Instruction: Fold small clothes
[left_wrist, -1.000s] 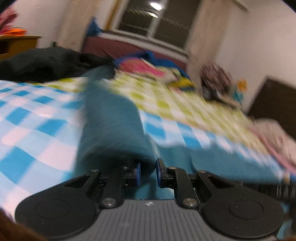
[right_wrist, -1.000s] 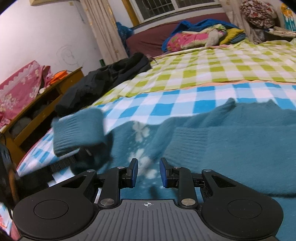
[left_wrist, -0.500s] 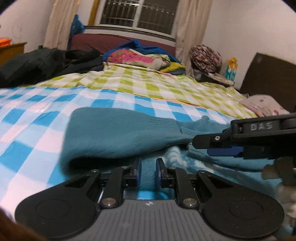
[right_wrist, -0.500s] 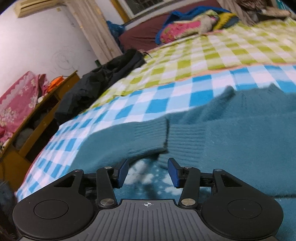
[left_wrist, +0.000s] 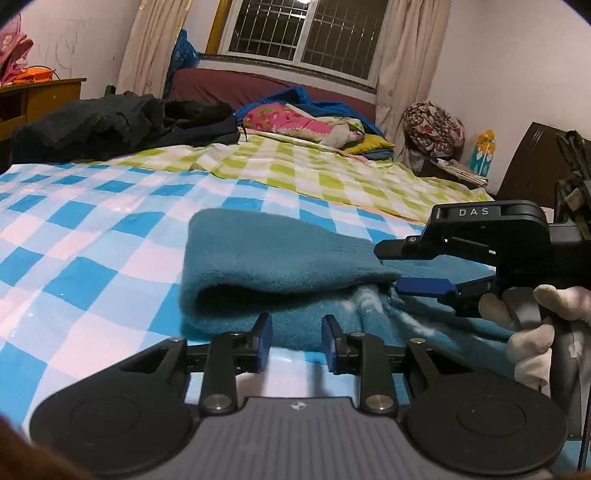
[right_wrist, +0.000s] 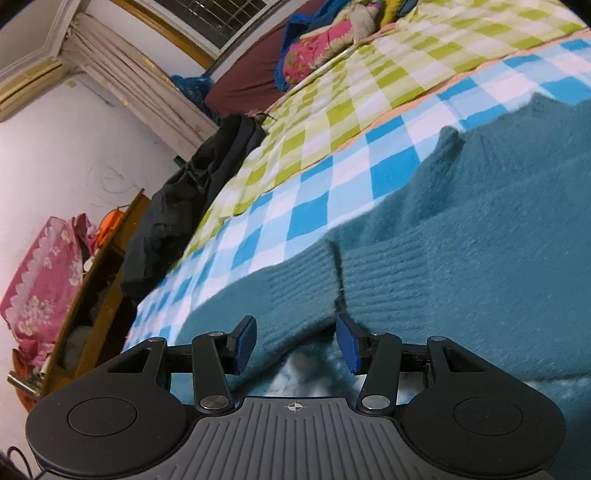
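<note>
A teal sweater (left_wrist: 280, 258) lies on the blue-checked bed (left_wrist: 92, 236), one sleeve folded across its body. The left claw (left_wrist: 296, 341) is spread apart just short of the sweater's near edge, gripping nothing. The right claw (right_wrist: 297, 341) is also apart, at the ribbed cuffs (right_wrist: 303, 288).

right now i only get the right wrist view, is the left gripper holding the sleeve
Observer: No. The left gripper is open, with nothing between its fingers, at the near edge of the teal sweater.
Operator: where's that sleeve then
Observer: The sleeve lies folded across the sweater's body, just beyond the left gripper.
Operator: and where's my gripper from there
Observer: The right gripper is open beside the sleeve's cuff end, coming in from the right side of the left wrist view.
</note>
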